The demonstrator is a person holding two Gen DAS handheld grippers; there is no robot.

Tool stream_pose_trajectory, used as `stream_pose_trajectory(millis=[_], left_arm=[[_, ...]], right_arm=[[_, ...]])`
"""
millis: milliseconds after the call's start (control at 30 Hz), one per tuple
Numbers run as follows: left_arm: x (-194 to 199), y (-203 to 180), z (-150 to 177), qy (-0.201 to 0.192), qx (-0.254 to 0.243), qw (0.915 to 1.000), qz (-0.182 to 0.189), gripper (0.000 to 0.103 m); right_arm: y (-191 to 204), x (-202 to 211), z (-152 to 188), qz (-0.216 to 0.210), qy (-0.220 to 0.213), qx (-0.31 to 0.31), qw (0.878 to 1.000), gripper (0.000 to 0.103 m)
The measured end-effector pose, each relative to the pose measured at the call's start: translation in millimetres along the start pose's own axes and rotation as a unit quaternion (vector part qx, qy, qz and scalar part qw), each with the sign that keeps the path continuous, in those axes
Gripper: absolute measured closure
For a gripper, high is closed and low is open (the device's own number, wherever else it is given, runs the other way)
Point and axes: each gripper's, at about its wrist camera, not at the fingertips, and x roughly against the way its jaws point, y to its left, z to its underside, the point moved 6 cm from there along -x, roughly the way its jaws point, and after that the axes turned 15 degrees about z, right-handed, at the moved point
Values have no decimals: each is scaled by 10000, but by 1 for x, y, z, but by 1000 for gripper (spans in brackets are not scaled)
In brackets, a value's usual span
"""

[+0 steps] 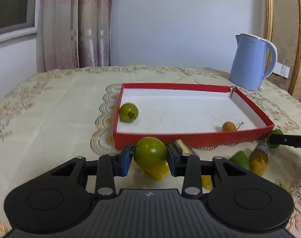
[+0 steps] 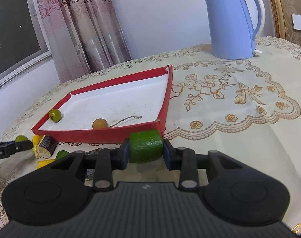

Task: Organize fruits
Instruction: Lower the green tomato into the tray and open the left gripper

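While each claw grips fruit just before the red tray [image 1: 190,139], the left claw [image 1: 149,158] its green tomato [image 1: 150,152] and the right claw [image 2: 146,151] its cucumber chunk [image 2: 145,146], either could clip the wall and drop.

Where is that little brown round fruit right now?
The brown fruit lies inside the red box, by its near wall toward the right corner, next to a loose twig.

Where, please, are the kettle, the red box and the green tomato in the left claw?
kettle [image 2: 231,25]: right wrist view, blue body.
red box [image 1: 190,138]: left wrist view, near wall.
green tomato [image 1: 151,152]: left wrist view, front skin.
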Motion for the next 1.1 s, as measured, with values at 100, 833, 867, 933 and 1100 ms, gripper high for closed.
stream_pose_trajectory(millis=[100, 833, 867, 933, 1100], left_arm=[[-6, -5, -14, -37, -31, 10000, 29, 67], [-118, -19, -62, 371, -433, 9976, -386, 66], [-122, -18, -61, 422, -414, 9974, -419, 66], [-126, -17, -60, 462, -391, 9972, -449, 65], [-129, -17, -57, 434, -479, 9962, -584, 45]], right_arm=[[-1, -1, 0, 0, 18, -53, 10000, 70], [-4, -2, 1, -16, 44, -158, 9999, 70], [-4, -2, 1, -17, 45, -153, 9999, 70], [-4, -2, 1, -24, 45, -151, 9999, 70], [-4, -2, 1, -36, 55, -152, 9999, 70]])
